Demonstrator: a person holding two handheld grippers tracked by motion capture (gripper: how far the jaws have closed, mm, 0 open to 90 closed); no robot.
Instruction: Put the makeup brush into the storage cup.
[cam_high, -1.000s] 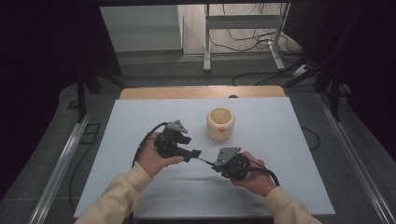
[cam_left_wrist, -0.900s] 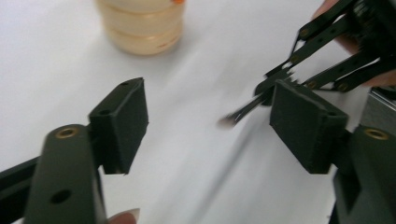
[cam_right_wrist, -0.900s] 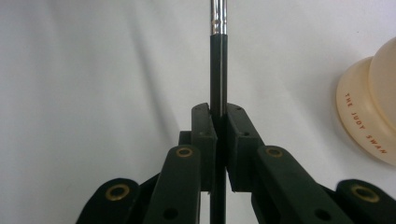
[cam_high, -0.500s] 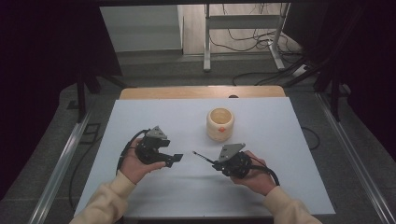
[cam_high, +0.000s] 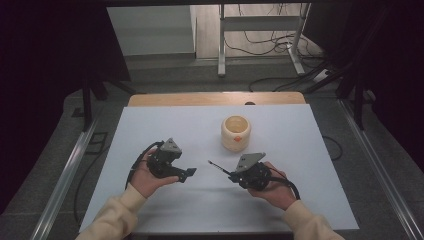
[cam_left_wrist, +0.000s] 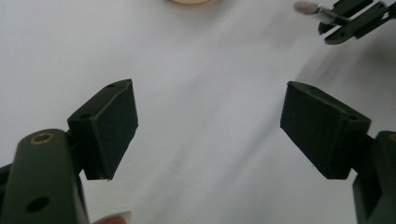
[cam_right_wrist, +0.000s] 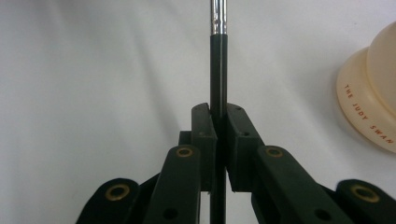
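What changed: a second ago our two claws met near the middle of the frame. Now they sit apart, so we think the brush has passed from one claw to the other.

Left claw (cam_high: 187, 174): we see it at the lower left of the frame, above the white table (cam_high: 150, 125). Its jaws are spread wide, with nothing between them and only bare table beyond. In the left gripper view the two black pads (cam_left_wrist: 112, 126) stand far from each other.

Brush (cam_high: 218, 167): it is a thin stick, just left of the middle of the frame. Its tip points up and to the left. In the left gripper view its pale soft tip (cam_left_wrist: 306, 6) shows in the upper right corner.

Right claw (cam_high: 234, 175): it sits at the lower middle right. Its jaws are squeezed tight on the brush handle (cam_right_wrist: 217, 70), which runs straight up between them.

Cup (cam_high: 235, 132): the cream cup stands upright above the right claw, near but not touching.

What next: we think the brush can go into the cup now.
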